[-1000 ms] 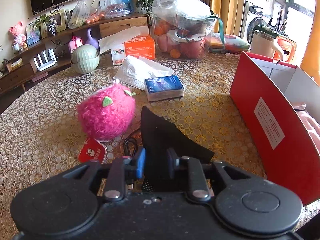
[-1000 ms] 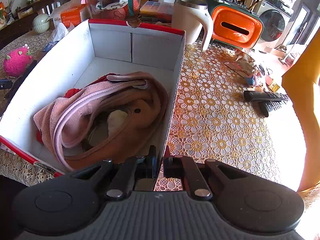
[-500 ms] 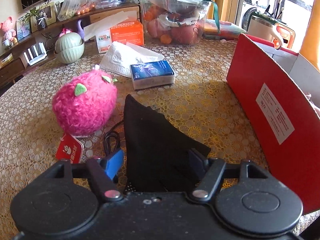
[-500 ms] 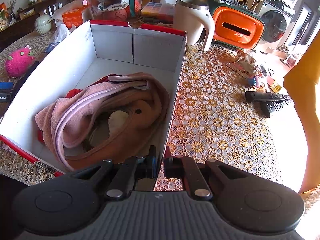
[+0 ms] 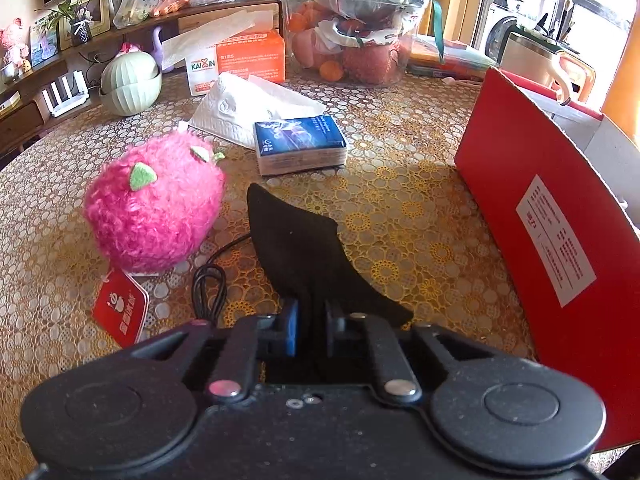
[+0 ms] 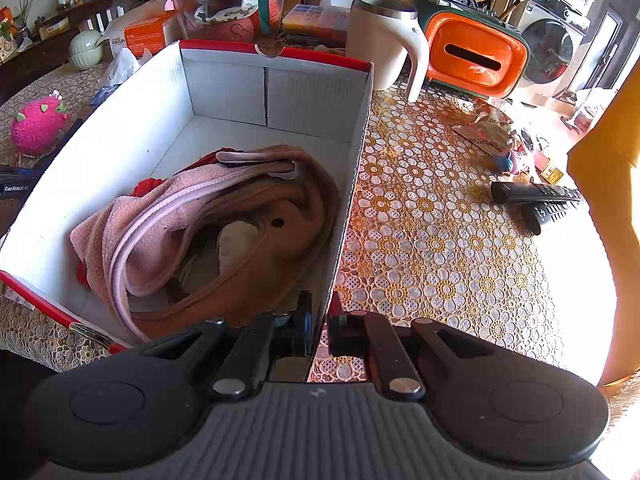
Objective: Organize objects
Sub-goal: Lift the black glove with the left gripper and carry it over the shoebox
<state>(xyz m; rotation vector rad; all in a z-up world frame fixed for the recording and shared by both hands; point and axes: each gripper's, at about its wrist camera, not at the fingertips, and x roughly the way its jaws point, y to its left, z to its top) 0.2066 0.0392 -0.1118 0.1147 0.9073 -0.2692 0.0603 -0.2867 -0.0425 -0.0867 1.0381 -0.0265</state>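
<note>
In the left wrist view my left gripper (image 5: 311, 330) is shut on a black cloth (image 5: 300, 248), which lies out over the lace tablecloth ahead of me. A pink plush toy (image 5: 154, 208) sits just left of the cloth, and the red cardboard box (image 5: 532, 216) stands to the right. In the right wrist view my right gripper (image 6: 320, 326) is shut on the box's right wall (image 6: 348, 184), near its front corner. Inside the box lie pink and brown garments (image 6: 208, 232). The plush toy also shows in the right wrist view (image 6: 38, 126).
A blue tissue pack (image 5: 300, 146), white tissue paper (image 5: 248, 104), an orange tissue box (image 5: 240, 60), a green jar (image 5: 130, 82) and a bagged fruit container (image 5: 356, 40) stand beyond. A red tag (image 5: 120, 306) and black cord (image 5: 210, 284) lie near left. Right of the box: mug (image 6: 382, 42), orange container (image 6: 474, 60), remotes (image 6: 536, 200).
My left gripper opened half a second ago, moved closer along the black cloth and has now shut on it again. The right gripper stays clamped on the box wall.
</note>
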